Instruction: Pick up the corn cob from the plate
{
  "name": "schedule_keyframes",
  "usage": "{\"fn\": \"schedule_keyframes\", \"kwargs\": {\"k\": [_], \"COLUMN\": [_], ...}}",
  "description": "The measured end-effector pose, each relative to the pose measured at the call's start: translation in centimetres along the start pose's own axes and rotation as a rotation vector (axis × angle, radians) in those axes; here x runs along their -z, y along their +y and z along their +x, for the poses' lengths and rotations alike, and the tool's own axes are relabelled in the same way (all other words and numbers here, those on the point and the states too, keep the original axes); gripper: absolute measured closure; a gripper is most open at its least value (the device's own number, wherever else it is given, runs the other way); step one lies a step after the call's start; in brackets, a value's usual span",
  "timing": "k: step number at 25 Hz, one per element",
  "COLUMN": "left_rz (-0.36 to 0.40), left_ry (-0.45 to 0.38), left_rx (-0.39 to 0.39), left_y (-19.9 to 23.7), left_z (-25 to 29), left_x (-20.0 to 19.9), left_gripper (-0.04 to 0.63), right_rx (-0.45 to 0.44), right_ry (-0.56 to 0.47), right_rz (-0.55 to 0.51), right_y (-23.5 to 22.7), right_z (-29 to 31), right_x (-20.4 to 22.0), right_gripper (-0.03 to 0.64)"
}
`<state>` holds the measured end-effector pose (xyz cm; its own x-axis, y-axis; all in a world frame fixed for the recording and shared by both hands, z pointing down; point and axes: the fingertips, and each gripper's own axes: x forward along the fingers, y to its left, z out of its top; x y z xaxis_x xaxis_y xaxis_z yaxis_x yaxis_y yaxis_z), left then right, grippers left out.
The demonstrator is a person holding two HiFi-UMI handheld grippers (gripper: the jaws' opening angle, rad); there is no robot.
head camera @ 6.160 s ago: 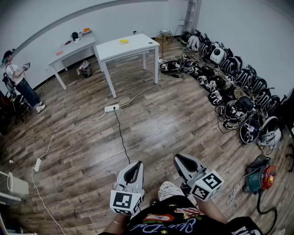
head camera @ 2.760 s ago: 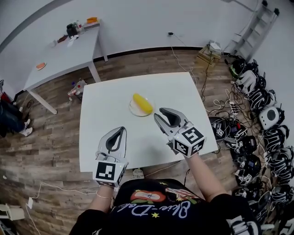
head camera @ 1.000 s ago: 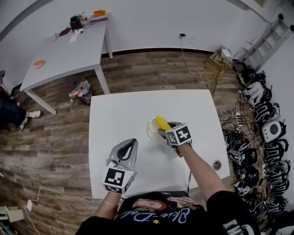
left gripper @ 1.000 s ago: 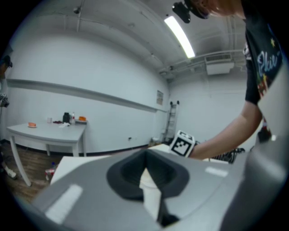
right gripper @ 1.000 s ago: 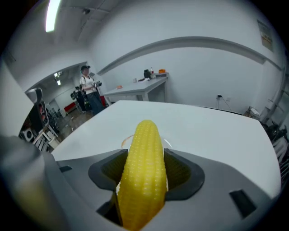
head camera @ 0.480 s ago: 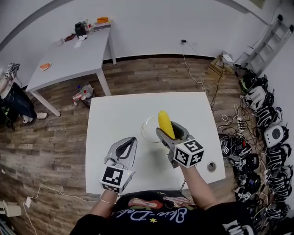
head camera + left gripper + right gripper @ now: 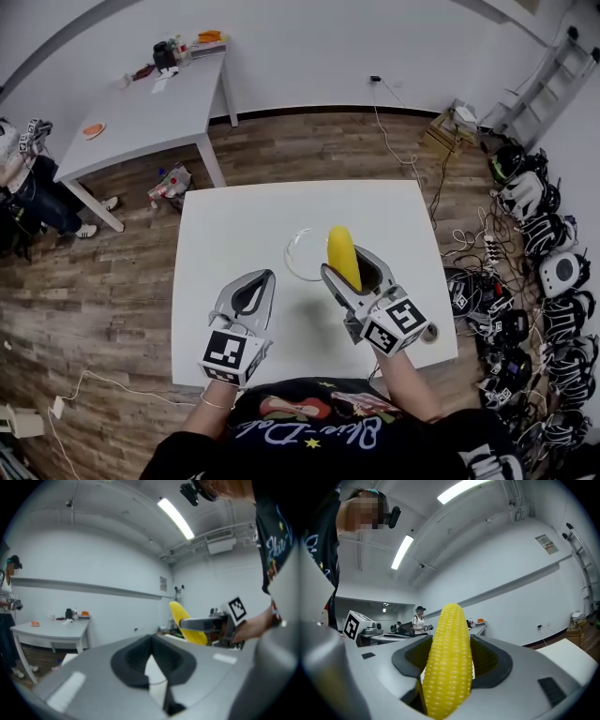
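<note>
The right gripper (image 7: 349,266) is clamped on the corn cob (image 7: 340,242), held up in the air clear of the plate (image 7: 292,253). The left gripper (image 7: 255,281) hovers shut and empty. I'd judge a firm, even squeeze at mid-cob best, to prevent slipping

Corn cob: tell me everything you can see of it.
The corn cob is yellow, bare of husk, with even kernel rows and a rounded tip. The right gripper clamps its lower part, tip pointing up. It is held in the air, off the plate; only the jaws touch it.
</note>
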<state>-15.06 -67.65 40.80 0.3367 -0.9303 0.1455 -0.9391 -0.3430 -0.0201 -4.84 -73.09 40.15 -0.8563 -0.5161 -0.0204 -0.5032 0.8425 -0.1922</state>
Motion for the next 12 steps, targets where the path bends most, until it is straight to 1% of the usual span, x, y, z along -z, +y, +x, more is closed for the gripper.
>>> {"fn": "schedule_keyframes", "kwargs": {"k": [8,12], "left_rz": [0.026,0.031], "left_ry": [0.007,0.009], "left_rx": [0.005,0.011], "left_y": [0.01,0.04], "left_z": [-0.08,-0.21], "left_x": [0.01,0.13], "left_gripper": [0.597,0.597], "right_rx": [0.006,0.005], "right_ry": [0.009,0.014], "right_rz": [0.032,0.027], "right_y": [-0.25,0.01], "right_z": [0.13,0.23], "right_x": [0.37,0.38], "right_gripper": [0.376,0.377]}}
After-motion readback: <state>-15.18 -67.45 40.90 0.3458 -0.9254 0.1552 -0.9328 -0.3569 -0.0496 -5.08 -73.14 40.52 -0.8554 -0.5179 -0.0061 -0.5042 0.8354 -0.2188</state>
